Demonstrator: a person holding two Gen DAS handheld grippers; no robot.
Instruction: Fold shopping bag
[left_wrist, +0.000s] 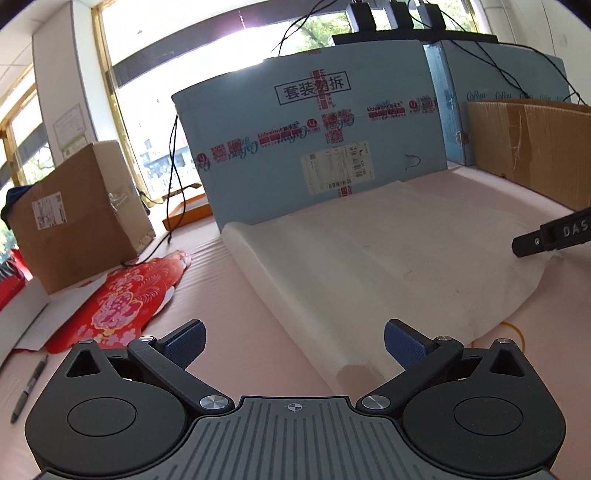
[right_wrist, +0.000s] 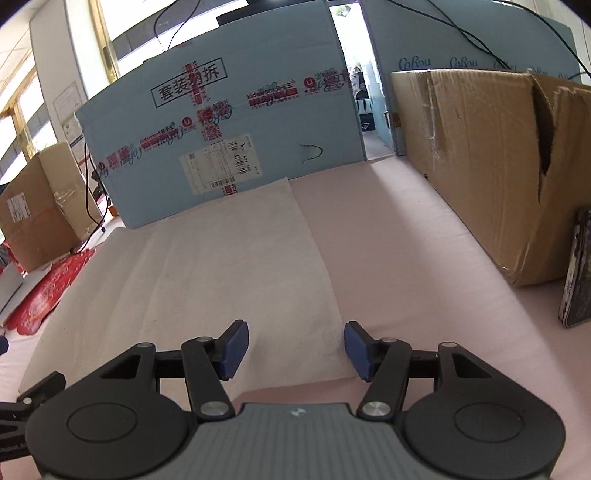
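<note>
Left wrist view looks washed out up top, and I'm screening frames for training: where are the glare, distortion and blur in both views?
Left wrist view: window blown out white, blue carton edges bowed by the fisheye, white bag evenly lit. Right wrist view: glare only at the upper left, brown box bulging, slight softness throughout, corners vignetted black.

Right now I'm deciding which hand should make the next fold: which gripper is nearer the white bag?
Right. The right gripper hangs open over the white bag's near corner; the left gripper hangs open beside its left edge.
</note>
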